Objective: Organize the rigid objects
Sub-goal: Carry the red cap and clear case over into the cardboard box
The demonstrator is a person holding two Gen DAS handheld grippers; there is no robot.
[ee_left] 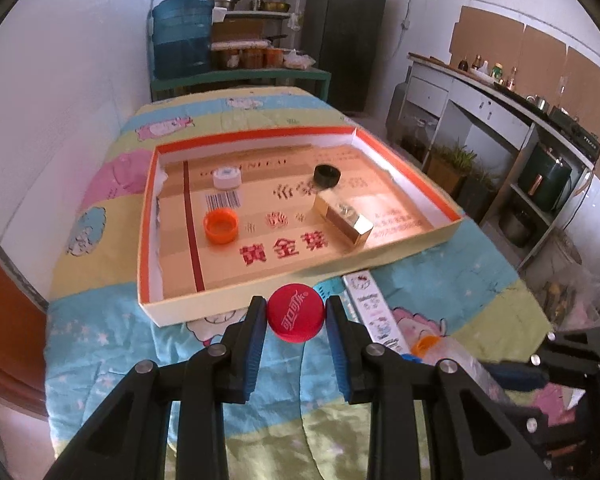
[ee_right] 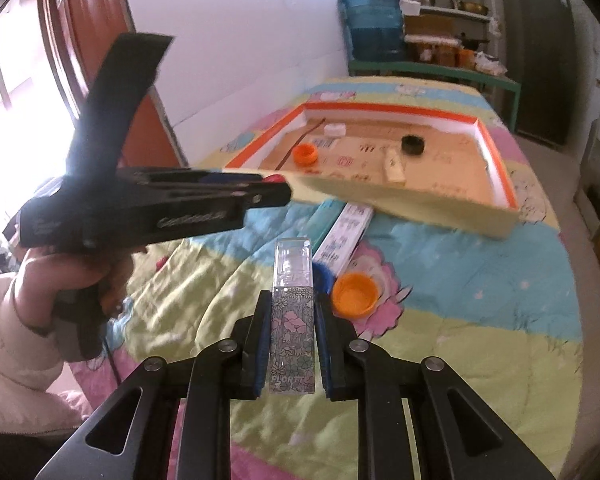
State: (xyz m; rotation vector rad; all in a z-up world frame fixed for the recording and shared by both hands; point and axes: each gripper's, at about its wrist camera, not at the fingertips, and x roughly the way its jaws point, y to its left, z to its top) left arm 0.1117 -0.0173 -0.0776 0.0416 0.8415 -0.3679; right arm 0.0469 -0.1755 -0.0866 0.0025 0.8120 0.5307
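Observation:
My left gripper [ee_left: 296, 308] is shut on a red bottle cap [ee_left: 296, 314], held just above the cloth at the near edge of the orange-rimmed cardboard tray [ee_left: 148, 216]. The tray holds a white cap [ee_left: 227, 177], a black cap [ee_left: 327, 175], an orange cap [ee_left: 220, 225] and a gold box [ee_left: 343, 218]. My right gripper [ee_right: 294, 300] is shut on a slim floral box with a clear top [ee_right: 292, 336], lifted over the cloth. In the right wrist view the left gripper [ee_right: 266, 188] hangs at the left with the red cap [ee_right: 275, 179].
On the patterned cloth [ee_right: 460, 280] near the tray lie a long white printed box [ee_right: 344, 236], a teal box [ee_right: 326, 216], an orange cap [ee_right: 355, 294] and a blue cap [ee_right: 325, 276]. A white wall runs along the left. Shelves, a water jug and a fridge stand beyond the table.

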